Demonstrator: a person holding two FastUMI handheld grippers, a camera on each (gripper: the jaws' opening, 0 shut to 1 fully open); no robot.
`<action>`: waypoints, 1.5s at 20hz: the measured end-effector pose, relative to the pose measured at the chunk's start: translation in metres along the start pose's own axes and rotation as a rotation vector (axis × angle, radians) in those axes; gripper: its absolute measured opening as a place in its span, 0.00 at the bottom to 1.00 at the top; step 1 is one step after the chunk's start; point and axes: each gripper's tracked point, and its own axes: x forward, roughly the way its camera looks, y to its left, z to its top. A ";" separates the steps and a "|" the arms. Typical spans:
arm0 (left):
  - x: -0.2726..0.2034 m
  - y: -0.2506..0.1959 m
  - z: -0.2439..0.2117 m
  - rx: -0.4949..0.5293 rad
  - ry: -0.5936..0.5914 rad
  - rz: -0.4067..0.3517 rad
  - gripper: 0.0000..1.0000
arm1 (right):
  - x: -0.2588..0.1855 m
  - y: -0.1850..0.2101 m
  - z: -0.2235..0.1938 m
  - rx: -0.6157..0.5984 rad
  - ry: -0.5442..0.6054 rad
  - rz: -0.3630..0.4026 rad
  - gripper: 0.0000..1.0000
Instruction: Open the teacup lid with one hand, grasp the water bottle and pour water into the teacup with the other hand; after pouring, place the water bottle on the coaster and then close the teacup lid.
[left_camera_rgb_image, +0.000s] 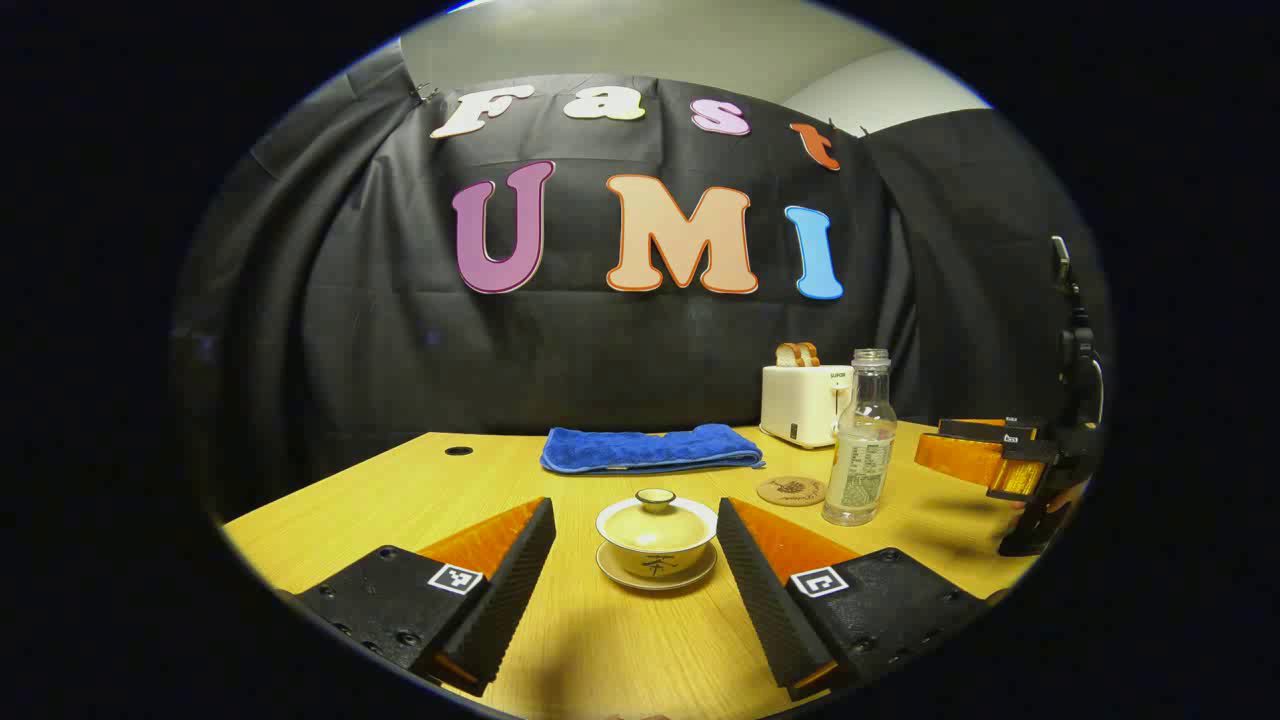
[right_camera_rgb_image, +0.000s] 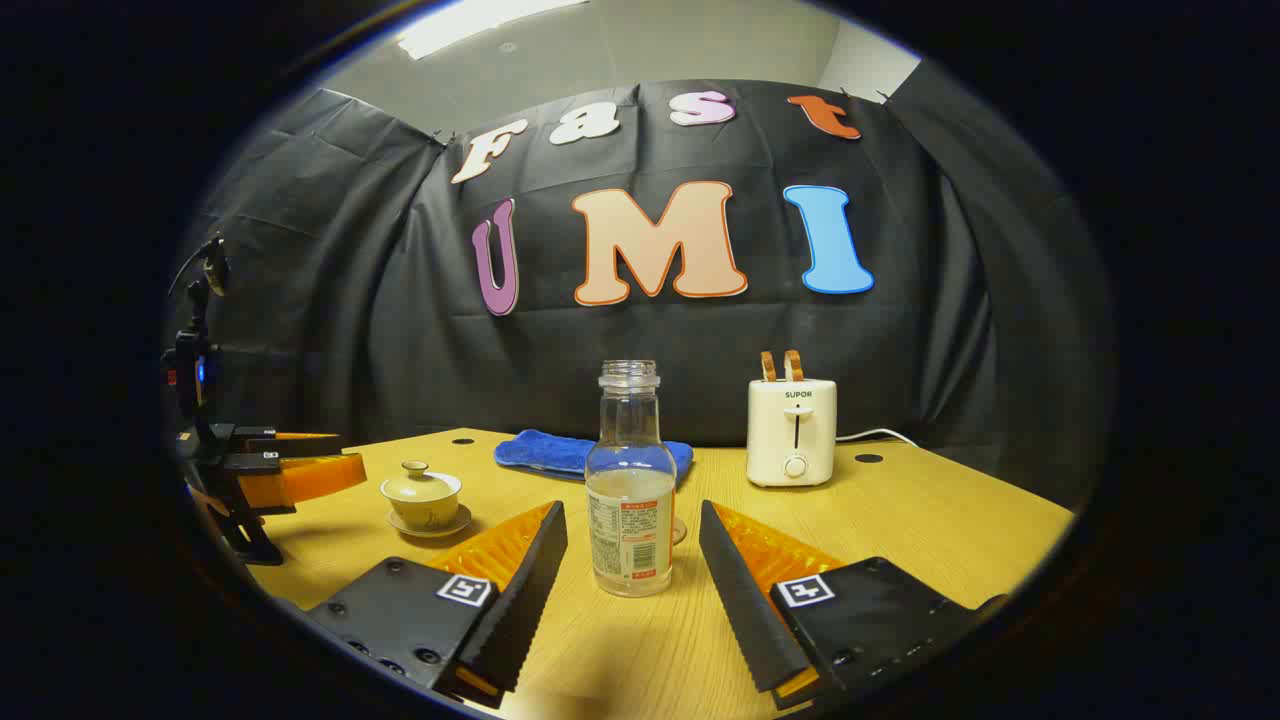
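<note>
While the lid (left_camera_rgb_image: 655, 500) sits on the teacup (left_camera_rgb_image: 656, 545), lower centre of the left gripper view, no step of the task appears done: lifting the lid, pouring, parking the bottle and re-covering all remain. Cup and saucer (left_camera_rgb_image: 656, 578) stand between the widely spread fingers of the left gripper (left_camera_rgb_image: 636, 560), which touches neither. Right of the cup, the uncapped bottle (left_camera_rgb_image: 859, 440), partly filled, stands upright on the table (left_camera_rgb_image: 560, 640), just beside the coaster (left_camera_rgb_image: 790, 490). At lower centre of the right gripper view, the bottle (right_camera_rgb_image: 630, 490) stands between the equally wide fingers of the right gripper (right_camera_rgb_image: 632, 565), apart from both. Beyond the cup lie a blue towel (left_camera_rgb_image: 650, 448) and, right of it, a toaster (left_camera_rgb_image: 803, 402) holding toast, both well back. Bare table surrounds cup and bottle, leaving open approach from the near side; judged from this, the nearest obstacle during pouring is the other gripper (left_camera_rgb_image: 985, 458), at right centre of the left gripper view.
</note>
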 end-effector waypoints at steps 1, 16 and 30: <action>0.000 0.003 0.001 0.000 -0.002 0.008 0.95 | -0.001 0.000 0.000 0.000 -0.001 -0.008 0.87; 0.000 0.003 0.002 0.000 -0.004 0.008 0.95 | 0.000 -0.004 0.001 0.002 0.001 -0.034 0.87; 0.027 -0.006 0.000 0.003 -0.003 -0.039 0.95 | 0.000 -0.005 -0.001 0.001 -0.001 -0.032 0.91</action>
